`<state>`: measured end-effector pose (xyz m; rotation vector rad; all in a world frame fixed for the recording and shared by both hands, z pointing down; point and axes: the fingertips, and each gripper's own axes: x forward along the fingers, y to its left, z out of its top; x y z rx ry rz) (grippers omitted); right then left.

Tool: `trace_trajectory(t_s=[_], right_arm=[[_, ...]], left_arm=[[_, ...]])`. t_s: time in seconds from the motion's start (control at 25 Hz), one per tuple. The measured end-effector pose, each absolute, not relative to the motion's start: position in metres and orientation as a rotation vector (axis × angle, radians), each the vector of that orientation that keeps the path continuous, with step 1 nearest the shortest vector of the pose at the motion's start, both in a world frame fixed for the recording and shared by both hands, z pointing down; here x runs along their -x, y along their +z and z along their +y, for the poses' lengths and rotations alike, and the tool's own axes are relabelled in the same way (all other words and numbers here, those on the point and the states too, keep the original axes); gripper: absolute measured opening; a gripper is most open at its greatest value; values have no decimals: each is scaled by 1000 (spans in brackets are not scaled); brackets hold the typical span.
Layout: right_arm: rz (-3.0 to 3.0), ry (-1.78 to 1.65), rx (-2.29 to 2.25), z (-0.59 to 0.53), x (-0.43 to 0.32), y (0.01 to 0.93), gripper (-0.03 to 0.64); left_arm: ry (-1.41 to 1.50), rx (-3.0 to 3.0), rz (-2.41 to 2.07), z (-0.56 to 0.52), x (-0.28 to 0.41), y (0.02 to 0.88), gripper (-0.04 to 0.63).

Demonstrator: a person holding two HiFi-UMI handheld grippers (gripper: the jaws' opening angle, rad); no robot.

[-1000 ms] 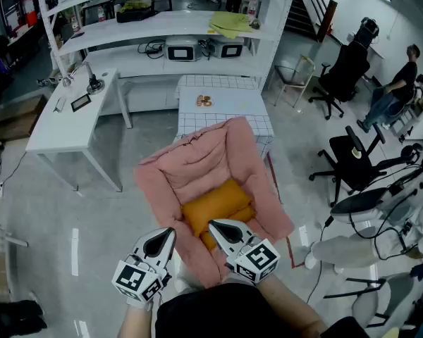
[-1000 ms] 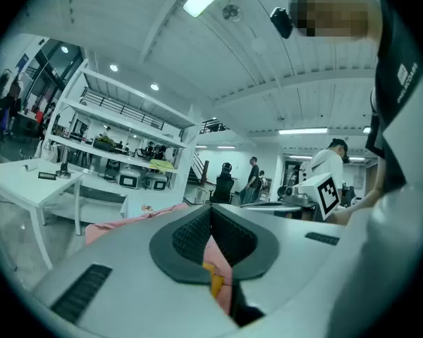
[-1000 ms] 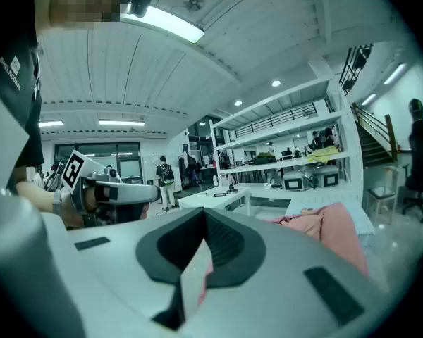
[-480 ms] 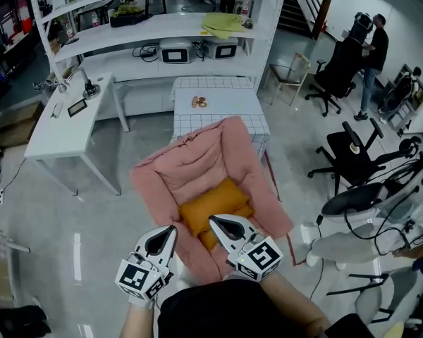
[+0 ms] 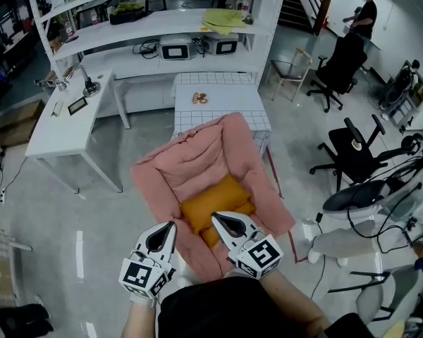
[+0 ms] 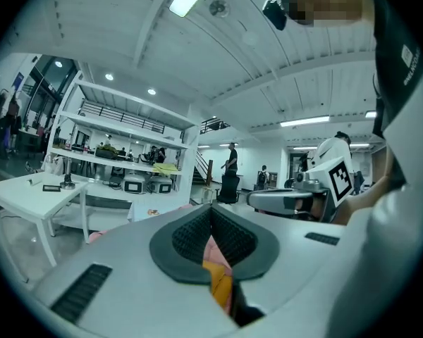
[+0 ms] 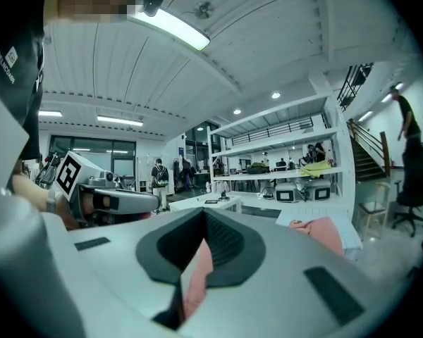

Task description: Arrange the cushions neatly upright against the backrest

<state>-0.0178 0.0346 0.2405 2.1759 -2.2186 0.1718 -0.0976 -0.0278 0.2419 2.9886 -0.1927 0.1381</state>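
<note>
A pink padded armchair (image 5: 197, 162) stands in front of me. An orange cushion (image 5: 213, 203) lies flat on its seat, and the edge of a second orange cushion (image 5: 210, 235) shows under it. My left gripper (image 5: 170, 225) hovers over the chair's front left edge, shut and holding nothing. My right gripper (image 5: 215, 217) is just above the near end of the cushions, also shut and holding nothing. In the left gripper view the jaws meet, and a strip of orange cushion (image 6: 220, 282) shows below them. The right gripper view shows the pink chair back (image 7: 326, 232).
Behind the chair stands a white table with a grid cloth (image 5: 222, 108). A white desk (image 5: 63, 125) is at the left and a white shelf unit (image 5: 162, 27) at the back. Black office chairs (image 5: 356, 159) crowd the right. A person (image 5: 363, 11) stands far back right.
Both grippers have stayed where they were, shut. The person at the back right has walked further away. The head view has shifted slightly.
</note>
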Motion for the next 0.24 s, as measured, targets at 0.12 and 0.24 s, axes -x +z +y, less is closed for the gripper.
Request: trace_trajectory(t_s=[0.12,0.24], right_arm=[[-2219,171,-2181,36,18,241,8],[-2217,165,-2190,37,17,240,8]], left_arm=[[129,-2948,-203,-30,100,242,13],[109,-2907,-215,-33,103,240,12]])
